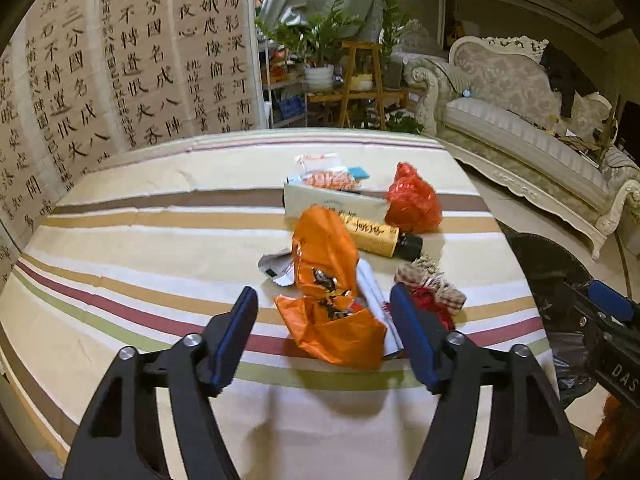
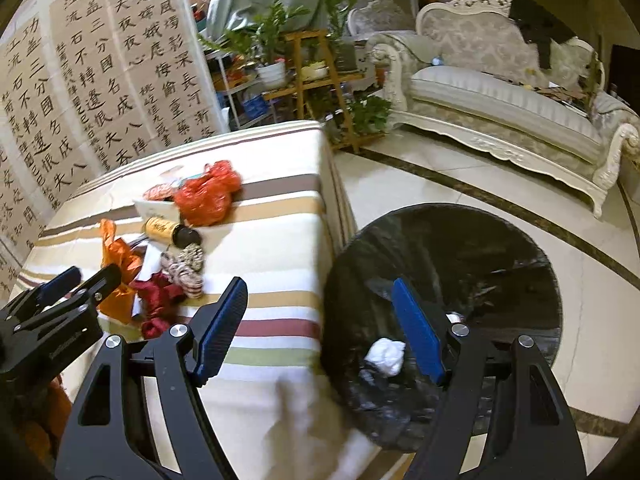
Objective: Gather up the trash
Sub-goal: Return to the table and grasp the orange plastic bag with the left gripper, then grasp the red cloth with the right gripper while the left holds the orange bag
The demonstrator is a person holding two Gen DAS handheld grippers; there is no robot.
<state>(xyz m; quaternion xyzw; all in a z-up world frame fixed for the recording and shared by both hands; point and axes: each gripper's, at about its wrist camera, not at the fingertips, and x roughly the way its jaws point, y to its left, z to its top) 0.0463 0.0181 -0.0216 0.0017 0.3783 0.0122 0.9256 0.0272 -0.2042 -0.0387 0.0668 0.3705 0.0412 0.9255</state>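
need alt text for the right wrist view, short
The open right tool hangs over the edge of a striped table and a black-lined trash bin holding a white paper wad. Orange bag, red bag and bottle wait on the table.

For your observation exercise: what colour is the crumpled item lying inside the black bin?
White: the crumpled wad in the black bin shows best in the right wrist view.

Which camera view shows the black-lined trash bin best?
The right wrist view: the trash bin shows its whole round opening, crumpled white paper inside. The left wrist view catches only a dark sliver at its right edge.
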